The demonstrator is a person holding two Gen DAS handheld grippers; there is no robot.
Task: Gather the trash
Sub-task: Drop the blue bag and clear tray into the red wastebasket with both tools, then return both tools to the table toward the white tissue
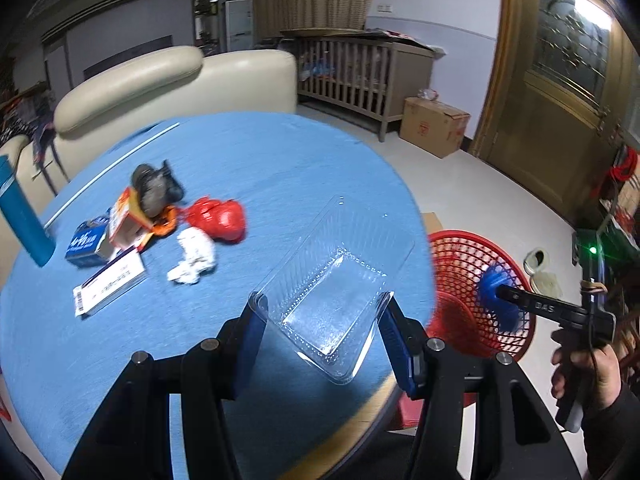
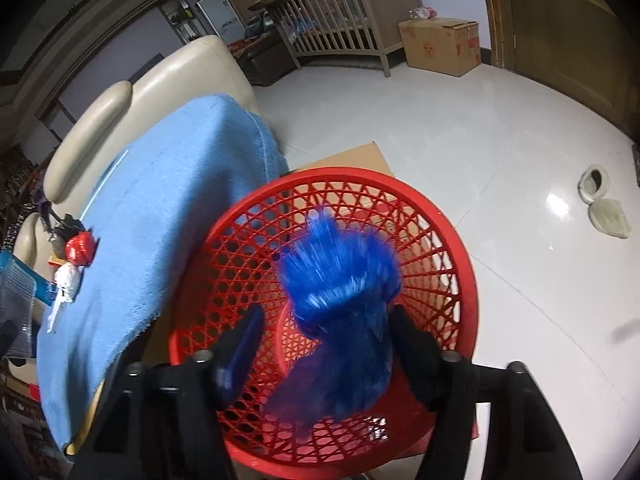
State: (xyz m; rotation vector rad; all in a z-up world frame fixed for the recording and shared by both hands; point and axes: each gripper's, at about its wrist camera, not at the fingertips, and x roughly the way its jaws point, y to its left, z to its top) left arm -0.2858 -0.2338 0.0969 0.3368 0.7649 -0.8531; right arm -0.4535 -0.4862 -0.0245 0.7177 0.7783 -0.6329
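My left gripper is shut on a clear plastic clamshell box, held above the blue-clothed table near its right edge. Trash on the table: a red crumpled bag, a white paper wad, small cardboard boxes, a dark grey lump. My right gripper has its fingers spread wide around a blurred blue shaggy bundle over the red mesh basket; I cannot tell whether the fingers grip it. The basket and right gripper also show in the left wrist view.
A teal bottle stands at the table's left edge. A cream sofa is behind the table. A cardboard box, a wooden crib and a wooden door lie beyond. Slippers lie on the white floor.
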